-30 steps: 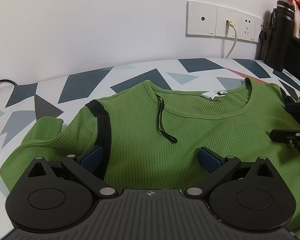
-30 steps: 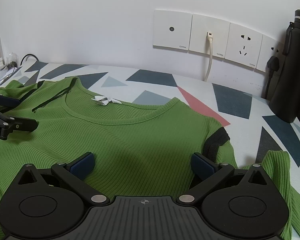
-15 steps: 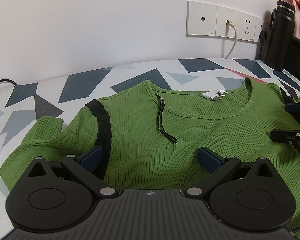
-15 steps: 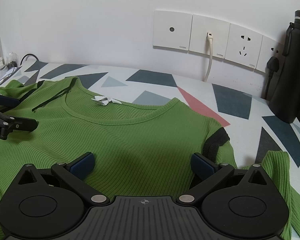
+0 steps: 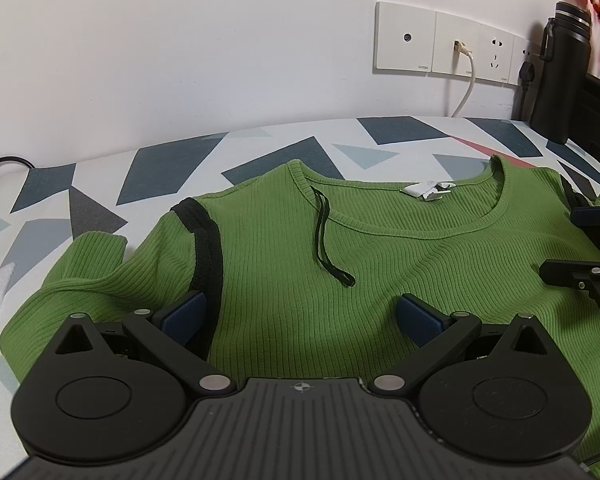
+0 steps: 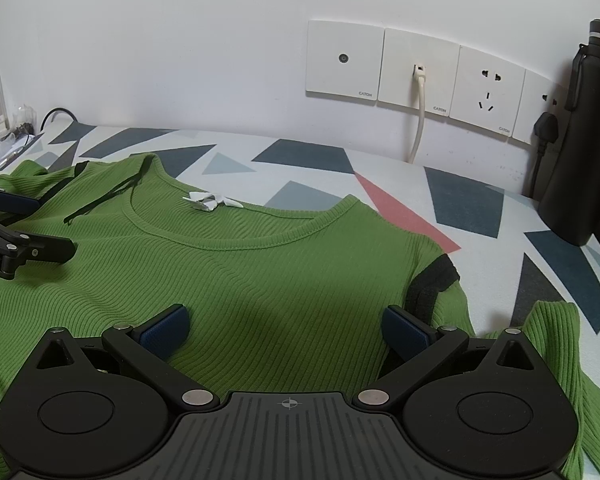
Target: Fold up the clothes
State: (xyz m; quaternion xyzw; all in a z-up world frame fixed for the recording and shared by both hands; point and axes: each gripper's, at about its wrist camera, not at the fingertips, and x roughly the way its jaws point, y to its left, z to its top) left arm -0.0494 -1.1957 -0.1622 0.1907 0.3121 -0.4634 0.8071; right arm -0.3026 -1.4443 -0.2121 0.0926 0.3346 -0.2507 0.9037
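Green ribbed sweater (image 5: pixel 380 272) lies flat, front up, on the triangle-patterned table (image 5: pixel 172 176), neckline toward the wall sockets (image 6: pixel 416 68). Left gripper (image 5: pixel 300 314) and right gripper (image 6: pixel 286 330) hover over its chest, jaws wide, empty. Black bottle (image 6: pixel 580 140) right of sweater.

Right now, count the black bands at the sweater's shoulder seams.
2. One black band runs down the sweater's shoulder by the left gripper; the other band sits beside the right gripper. None appear hidden.
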